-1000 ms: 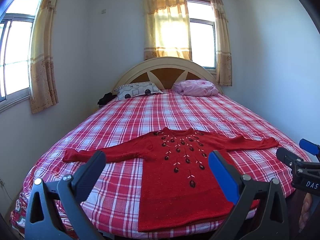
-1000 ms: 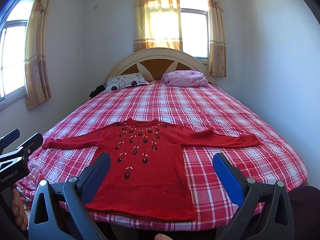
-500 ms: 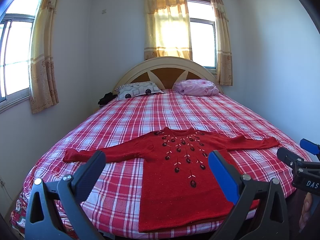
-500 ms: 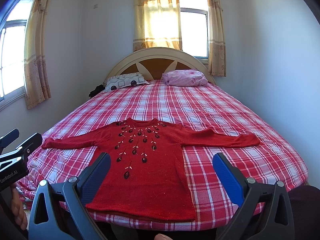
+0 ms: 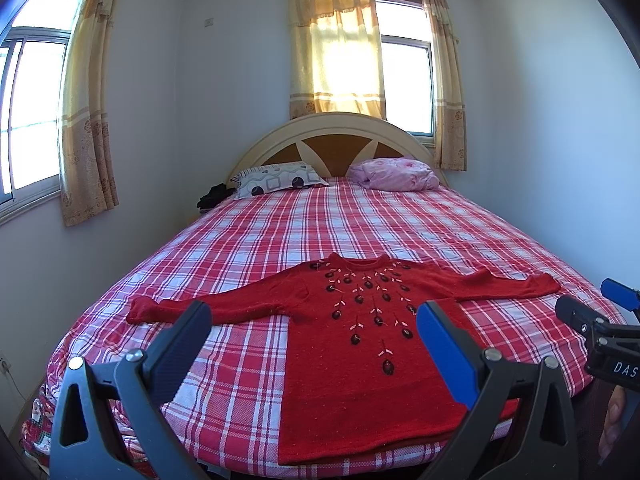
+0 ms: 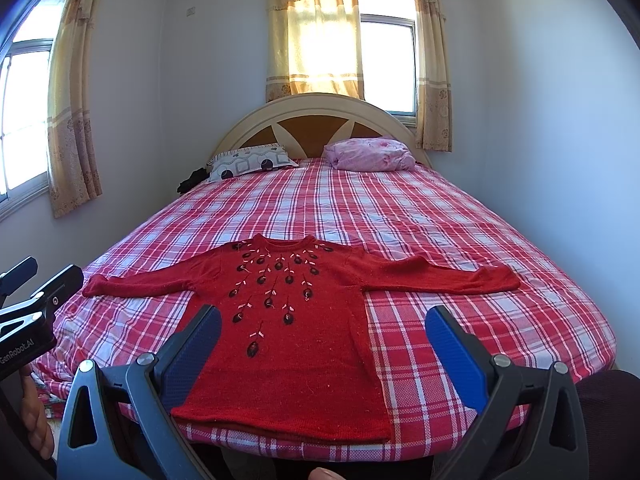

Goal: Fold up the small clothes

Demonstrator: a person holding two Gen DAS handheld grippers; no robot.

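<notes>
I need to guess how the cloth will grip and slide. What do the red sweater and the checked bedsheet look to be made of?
The red sweater looks like a matte, slightly fuzzy knit, perhaps wool or acrylic: pale flecks show in it, and dark bead-like ornaments sit on the chest. The checked bedsheet looks like thin woven cotton or a blend, matte, with a fine weave texture and shallow wrinkles. Neither fibre can be confirmed.

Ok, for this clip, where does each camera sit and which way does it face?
Left wrist: on the left tool, at the foot of the bed, facing the headboard; its open fingers, the right tool and part of a hand show at the right edge.
Right wrist: on the right tool, same direction, further right; its open fingers, the left tool and a hand show at the left.
Shared: red sweater laid flat, two pillows, curtained window.
</notes>
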